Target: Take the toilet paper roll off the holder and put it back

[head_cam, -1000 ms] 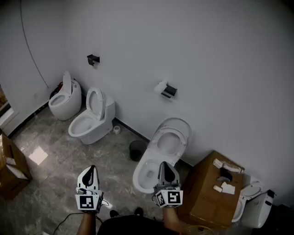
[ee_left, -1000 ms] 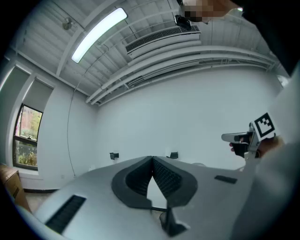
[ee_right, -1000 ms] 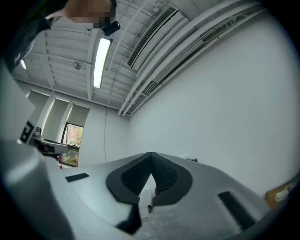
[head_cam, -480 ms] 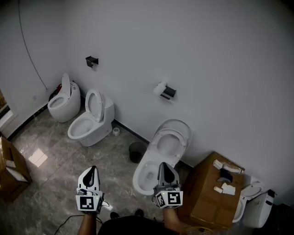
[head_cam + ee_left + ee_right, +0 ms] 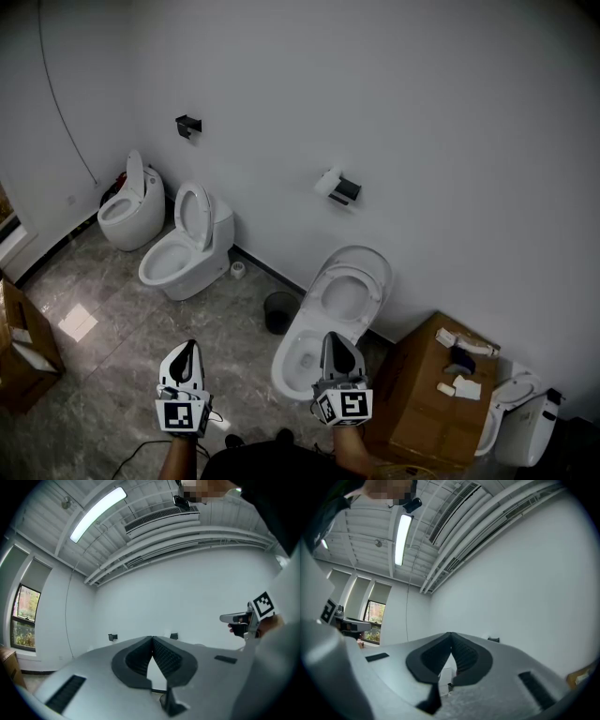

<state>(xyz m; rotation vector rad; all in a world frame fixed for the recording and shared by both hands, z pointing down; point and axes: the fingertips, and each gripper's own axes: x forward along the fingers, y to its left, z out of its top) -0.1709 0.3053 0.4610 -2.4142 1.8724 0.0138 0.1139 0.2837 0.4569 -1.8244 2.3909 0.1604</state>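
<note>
Sitting on the wall-mounted black holder [image 5: 347, 189], the toilet paper roll [image 5: 327, 179] is at the holder's left end, white against the white wall [image 5: 450, 112], above and just behind the nearest toilet [image 5: 330, 317], whose lid is up. Roll is well apart from both sets of jaws and nothing touches it. Left gripper [image 5: 190, 345] and right gripper [image 5: 330, 337] are both low in the head view, side by side, pointing toward the wall. The right one sits in front of the nearest toilet bowl and the left one is over bare floor [image 5: 112, 319]. Left gripper view: jaws pressed together at the tips, nothing between them, holder a small dark speck on the wall just right of the tips. Right gripper view: same, pads meet at the tip and pinch nothing, holder off to the right of the tips on the wall. A second holder [image 5: 188, 124], black and bare, is further left on the same wall above the middle toilet [image 5: 184, 249]. A third toilet [image 5: 131, 201] stands left of that. A dark round bin [image 5: 279, 310] stands on the floor between the middle and nearest toilets. A cardboard box [image 5: 431, 398] with small items on top is right of the nearest toilet.
</note>
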